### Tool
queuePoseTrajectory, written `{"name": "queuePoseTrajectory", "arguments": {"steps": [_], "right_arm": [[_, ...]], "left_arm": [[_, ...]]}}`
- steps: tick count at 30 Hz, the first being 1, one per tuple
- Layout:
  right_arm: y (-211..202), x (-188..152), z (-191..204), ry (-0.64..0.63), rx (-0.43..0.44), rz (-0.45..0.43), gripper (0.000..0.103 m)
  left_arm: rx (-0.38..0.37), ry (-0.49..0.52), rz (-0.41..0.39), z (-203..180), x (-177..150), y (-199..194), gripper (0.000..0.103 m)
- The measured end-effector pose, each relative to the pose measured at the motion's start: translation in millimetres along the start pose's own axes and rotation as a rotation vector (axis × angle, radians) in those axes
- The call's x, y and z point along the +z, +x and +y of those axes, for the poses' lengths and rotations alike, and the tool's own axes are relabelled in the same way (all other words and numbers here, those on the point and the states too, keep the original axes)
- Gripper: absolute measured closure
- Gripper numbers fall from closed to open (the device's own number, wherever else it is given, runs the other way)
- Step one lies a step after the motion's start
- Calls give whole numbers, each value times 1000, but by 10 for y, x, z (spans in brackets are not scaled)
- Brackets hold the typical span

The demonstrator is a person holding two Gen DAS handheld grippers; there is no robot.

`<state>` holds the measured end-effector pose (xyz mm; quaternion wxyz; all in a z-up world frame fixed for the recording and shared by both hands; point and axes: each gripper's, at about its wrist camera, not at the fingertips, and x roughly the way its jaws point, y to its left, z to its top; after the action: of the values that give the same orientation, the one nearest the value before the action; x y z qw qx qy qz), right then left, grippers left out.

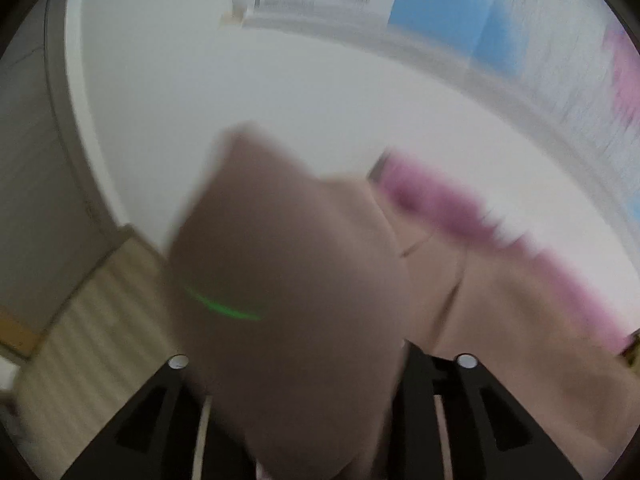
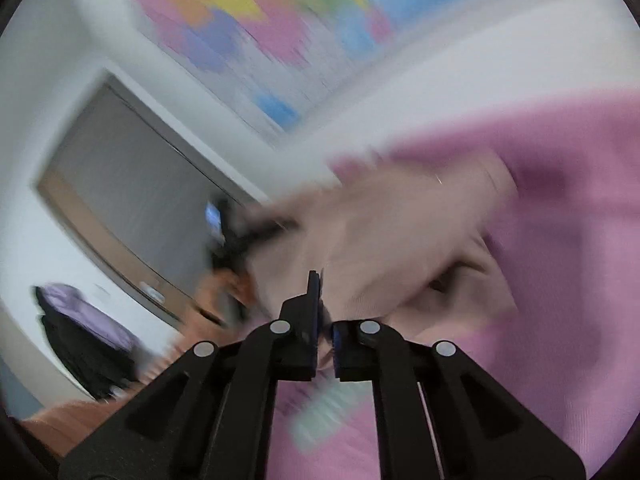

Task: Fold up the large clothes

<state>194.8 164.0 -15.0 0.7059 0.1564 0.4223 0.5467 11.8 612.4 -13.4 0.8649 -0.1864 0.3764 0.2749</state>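
Clearly soft and limp, the beige garment (image 1: 288,264) drapes in loose folds and will sag wherever it is not supported; it looks light, with little slip, and safe to pinch hard. In the left wrist view a thick wad of it fills the space between the fingers of the left gripper (image 1: 304,408), which stand partly apart and appear clamped on that bunch, though blur hides the pads. The rest of it trails to the right over the pale surface (image 1: 280,92), next to a pink garment (image 1: 460,208) that lies along its far side. In the right wrist view the right gripper (image 2: 324,320) has its fingers nearly together, and a thin fold of beige cloth seems pinched between them, judging by the fabric running into the narrow gap. Pink cloth spreads to the right and near side. A hem or corner would give the best hold, since a bunched middle makes folds uneven. Open room lies far and to the left on the surface; its left edge (image 1: 92,184) drops to a wooden floor (image 1: 92,320), so trailing cloth could slide off there.
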Motion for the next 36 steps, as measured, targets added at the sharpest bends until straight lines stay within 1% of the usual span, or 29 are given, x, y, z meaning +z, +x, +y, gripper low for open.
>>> {"name": "queuePoseTrajectory", "arguments": {"steps": [1, 2, 3, 5, 6, 8, 9, 10, 11, 12, 13, 14, 15, 16, 18, 21, 22, 24, 26, 27, 28, 29, 30, 31, 32, 33, 34, 35, 36], "right_arm": [[60, -43, -40, 14, -13, 27, 93], [127, -56, -76, 31, -13, 47, 90], [146, -70, -113, 45, -19, 48, 86], [109, -24, -114, 52, -10, 23, 71], [85, 1, -111, 53, -6, 9, 67], [45, 67, -100, 44, -3, -4, 65], [64, 106, -94, 39, 10, 2, 65], [60, 111, -75, 26, 15, 9, 66], [61, 110, -41, 16, 10, 10, 72], [71, 146, -8, 9, 13, 2, 76], [-5, 116, -15, 9, 28, -4, 84], [-57, 105, -2, 8, 41, -12, 86], [-68, 146, 48, 0, 56, -23, 87], [-98, 146, 79, -8, 66, -28, 88], [-94, 205, 138, -11, 77, -29, 88], [-20, 322, 247, -27, 78, -21, 89], [4, 354, 279, -35, 79, -20, 90], [7, 379, 352, -59, 97, -20, 90], [51, 415, 448, -93, 83, -11, 90], [28, 395, 458, -103, 82, -8, 90], [23, 388, 454, -106, 81, -6, 90], [20, 382, 437, -103, 73, -9, 89], [-4, 368, 391, -94, 61, -14, 88], [-28, 359, 311, -70, 57, -18, 88], [-65, 346, 237, -50, 48, -29, 88], [-98, 330, 178, -35, 41, -35, 88], [-125, 318, 85, -8, 22, -39, 84], [-144, 294, 30, 6, 0, -44, 77], [-146, 276, -8, 13, -20, -44, 75]], "left_arm": [[48, 21, 17, -21, -84, 73, 65], [69, 28, 4, -25, -136, 66, 64], [72, 32, -15, -23, -169, 20, 64], [82, 39, -35, -20, -212, -165, 54], [89, 48, -62, -24, -238, -294, 52], [108, 83, -122, -71, -322, -561, 50], [93, 102, -143, -103, -369, -679, 45], [61, 137, -185, -173, -445, -848, 43], [34, 187, -230, -271, -543, -1017, 42], [14, 226, -251, -349, -622, -1121, 39], [-29, 287, -266, -507, -712, -1242, 39], [-83, 344, -274, -677, -791, -1317, 39], [-158, 423, -278, -880, -927, -1429, 38], [-207, 471, -274, -1008, -1008, -1480, 35], [-343, 601, -260, -1398, -1228, -1577, 34], [-476, 706, -237, -1776, -1433, -1600, 25], [-501, 731, -221, -1903, -1477, -1567, 25], [-486, 738, -177, -2128, -1464, -1371, 25], [-491, 694, -128, -2215, -1421, -1247, 25], [-494, 674, -115, -2215, -1410, -1212, 30], [-498, 650, -111, -2228, -1379, -1149, 51], [-512, 625, -93, -2223, -1357, -1124, 63], [-562, 565, -29, -2176, -1302, -1034, 82], [-609, 529, 11, -2094, -1260, -1009, 91], [-649, 506, 34, -2049, -1272, -983, 91], [-649, 505, 40, -2038, -1307, -968, 86], [-633, 534, 55, -2027, -1379, -956, 77], [-611, 576, 57, -2058, -1461, -964, 73], [-587, 610, 38, -2104, -1523, -1009, 69]]}}
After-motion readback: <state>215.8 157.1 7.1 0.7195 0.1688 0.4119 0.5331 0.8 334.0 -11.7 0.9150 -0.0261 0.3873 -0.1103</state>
